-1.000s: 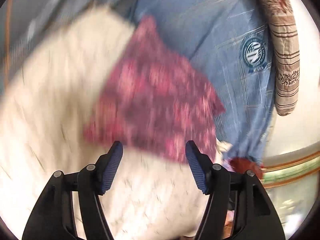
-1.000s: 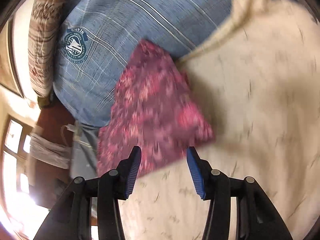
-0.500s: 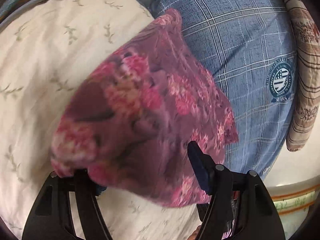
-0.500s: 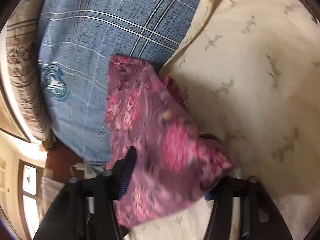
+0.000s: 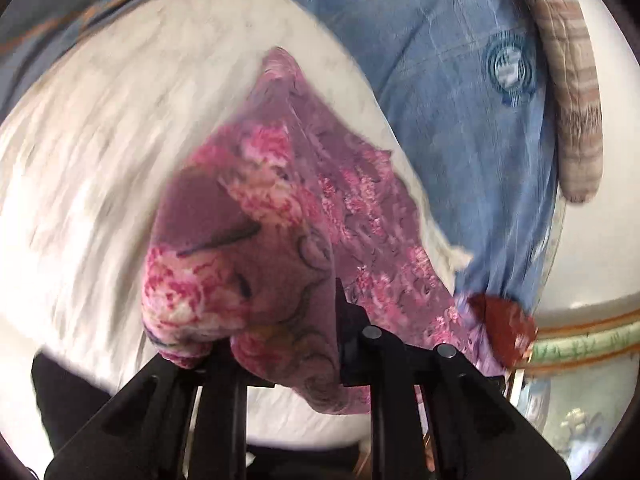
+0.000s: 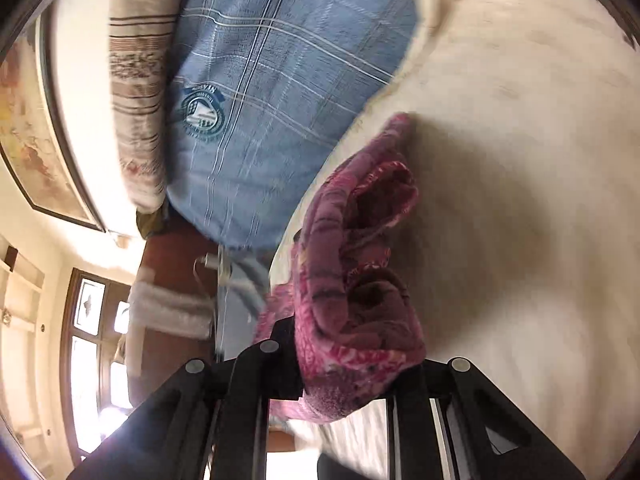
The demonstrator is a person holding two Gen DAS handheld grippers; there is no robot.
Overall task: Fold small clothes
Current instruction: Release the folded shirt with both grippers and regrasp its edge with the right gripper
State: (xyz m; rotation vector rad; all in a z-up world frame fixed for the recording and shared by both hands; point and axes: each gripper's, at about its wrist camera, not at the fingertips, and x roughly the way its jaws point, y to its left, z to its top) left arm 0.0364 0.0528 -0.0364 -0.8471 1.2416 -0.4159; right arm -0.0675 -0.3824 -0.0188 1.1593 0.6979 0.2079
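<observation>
Left wrist view: the floral garment [image 5: 288, 216] is seen clamped in the left tongs [image 5: 280, 344] and right tongs [image 6: 344, 368] alike, lifted above the cream bedsheet [image 5: 100, 140], its long axis stretched away toward the blue pillow [image 5: 452, 92], equally near both hands.

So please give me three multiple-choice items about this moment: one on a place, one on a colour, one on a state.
1. Where does the round emblem sit?
A. on the blue plaid pillow
B. on the cream sheet
C. on the striped pillow

2. What colour is the held cloth?
A. green
B. pink-purple floral
C. plain white

3. How is the left gripper?
A. open above the sheet
B. shut on nothing
C. shut on the cloth

Key: A, the emblem is printed on the blue pillow; B, the cloth shows pink flowers; C, cloth bunches between the left gripper fingers.
</observation>
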